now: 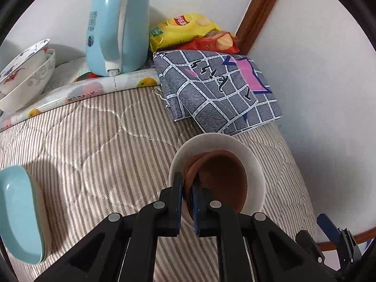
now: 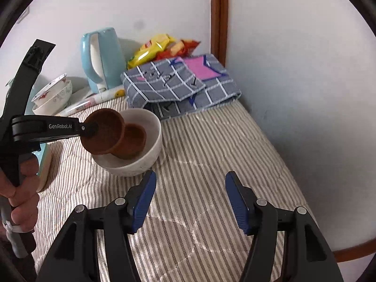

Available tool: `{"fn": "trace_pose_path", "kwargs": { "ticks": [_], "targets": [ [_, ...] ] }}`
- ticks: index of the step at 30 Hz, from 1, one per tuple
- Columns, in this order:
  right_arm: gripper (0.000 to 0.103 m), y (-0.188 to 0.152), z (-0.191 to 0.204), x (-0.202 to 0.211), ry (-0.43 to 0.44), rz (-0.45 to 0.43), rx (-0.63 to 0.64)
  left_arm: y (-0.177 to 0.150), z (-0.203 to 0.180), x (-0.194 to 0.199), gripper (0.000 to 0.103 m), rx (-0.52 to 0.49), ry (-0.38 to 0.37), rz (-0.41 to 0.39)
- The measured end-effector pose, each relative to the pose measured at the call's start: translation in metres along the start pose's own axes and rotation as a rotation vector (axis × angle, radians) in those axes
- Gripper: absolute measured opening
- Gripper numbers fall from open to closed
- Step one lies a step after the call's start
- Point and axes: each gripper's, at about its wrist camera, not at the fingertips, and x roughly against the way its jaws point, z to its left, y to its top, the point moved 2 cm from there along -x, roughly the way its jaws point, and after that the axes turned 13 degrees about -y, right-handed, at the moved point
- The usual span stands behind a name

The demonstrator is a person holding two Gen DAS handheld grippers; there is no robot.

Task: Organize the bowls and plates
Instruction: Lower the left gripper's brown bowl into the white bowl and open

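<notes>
My left gripper [image 1: 186,183] is shut on the rim of a brown bowl [image 1: 223,178] and holds it tilted over a white bowl [image 1: 249,157]. In the right wrist view the held brown bowl [image 2: 103,130] leans on a second brown bowl [image 2: 134,142] that lies inside the white bowl [image 2: 150,159], with the left gripper [image 2: 90,128] at its left rim. My right gripper [image 2: 190,199] is open and empty, just in front of the white bowl. Two patterned bowls [image 1: 25,75] are stacked at the far left; they also show in the right wrist view [image 2: 54,96]. Teal plates [image 1: 21,213] stand at the left edge.
A light blue kettle [image 1: 117,25] stands at the back on a fruit-print mat [image 1: 94,89]. A folded grey checked cloth [image 1: 216,89] and snack bags [image 1: 188,33] lie in the back corner. White walls and a wooden post [image 2: 218,18] bound the striped bed cover [image 2: 211,152].
</notes>
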Motion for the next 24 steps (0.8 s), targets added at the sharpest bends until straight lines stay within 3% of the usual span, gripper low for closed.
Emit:
{"fn": "trace_pose_path", "kwargs": {
  "ticks": [11, 24],
  "targets": [
    [0.060, -0.001, -0.003, -0.022, -0.009, 0.028, -0.020, 0.007, -0.001, -0.027, 0.008, -0.015, 0.019, 0.033],
    [0.060, -0.002, 0.001, -0.017, -0.032, 0.008, 0.009, 0.004, -0.003, -0.035, 0.009, -0.011, -0.001, 0.054]
  ]
}}
